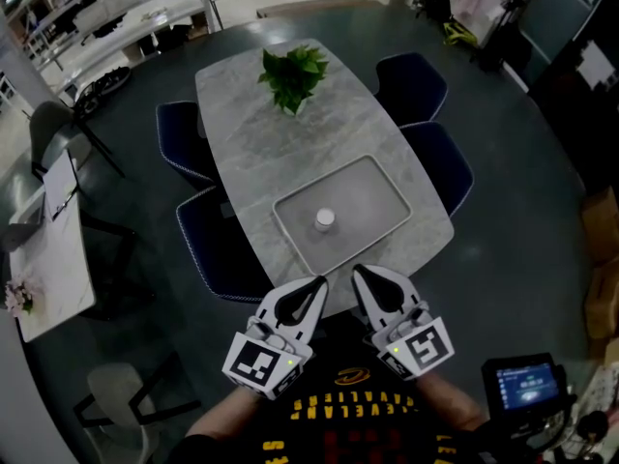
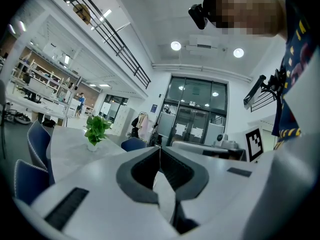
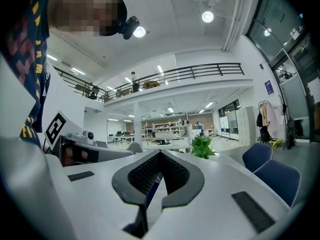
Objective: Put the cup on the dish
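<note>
A small white cup (image 1: 325, 219) stands upright near the middle of a shallow grey rectangular dish (image 1: 372, 193) on the near end of a marble table (image 1: 251, 114). My left gripper (image 1: 322, 280) and right gripper (image 1: 355, 270) are side by side just before the table's near edge, short of the dish. Both point level toward it. The left gripper (image 2: 159, 148) has its jaws pressed together with nothing between them. The right gripper (image 3: 160, 152) is shut and empty as well. The cup and dish are hidden in both gripper views.
A green potted plant (image 1: 293, 75) stands at the table's far end. Dark blue chairs flank the table at the left (image 1: 186, 143), near left (image 1: 221, 249) and right (image 1: 440, 164). A side desk (image 1: 53, 259) lies far left, and a small screen (image 1: 527, 385) sits at bottom right.
</note>
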Tool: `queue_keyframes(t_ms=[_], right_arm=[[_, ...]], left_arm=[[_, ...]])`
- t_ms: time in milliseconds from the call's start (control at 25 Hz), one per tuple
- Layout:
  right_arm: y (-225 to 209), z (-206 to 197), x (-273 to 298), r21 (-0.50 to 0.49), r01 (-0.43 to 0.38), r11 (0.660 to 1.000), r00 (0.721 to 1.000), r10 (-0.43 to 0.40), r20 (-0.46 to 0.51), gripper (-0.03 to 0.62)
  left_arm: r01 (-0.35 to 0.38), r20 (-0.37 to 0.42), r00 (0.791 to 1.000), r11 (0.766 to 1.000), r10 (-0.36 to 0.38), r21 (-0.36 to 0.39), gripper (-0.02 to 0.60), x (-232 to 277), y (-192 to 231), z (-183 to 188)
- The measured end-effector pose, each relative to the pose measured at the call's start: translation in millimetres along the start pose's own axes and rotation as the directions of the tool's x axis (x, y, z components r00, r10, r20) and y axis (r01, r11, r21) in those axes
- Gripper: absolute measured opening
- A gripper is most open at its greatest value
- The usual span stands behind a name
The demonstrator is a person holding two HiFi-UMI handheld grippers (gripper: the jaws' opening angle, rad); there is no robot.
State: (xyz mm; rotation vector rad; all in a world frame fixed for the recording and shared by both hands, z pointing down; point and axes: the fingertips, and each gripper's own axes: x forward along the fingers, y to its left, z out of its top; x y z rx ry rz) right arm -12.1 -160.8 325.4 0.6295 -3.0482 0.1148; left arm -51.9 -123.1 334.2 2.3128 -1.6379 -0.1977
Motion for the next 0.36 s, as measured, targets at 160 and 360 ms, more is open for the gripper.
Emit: queue_keyframes(t_ms=[160, 360], right_arm=[[-4.9, 1.7, 1.8, 0.004, -0.004, 1.0, 1.0, 0.004, 0.007, 0.006], [-4.6, 1.0, 3.3, 0.008, -0.008, 1.0, 1.0, 0.008, 0.009, 0.007]], left_arm=[[-0.002, -0.002, 1.0, 1.0, 0.002, -0.003, 0.008, 5.4, 1.0, 0.9], [-0.036, -0.02, 0.999, 0.999, 0.036, -0.015, 0.008, 6.7, 5.6, 3.8]])
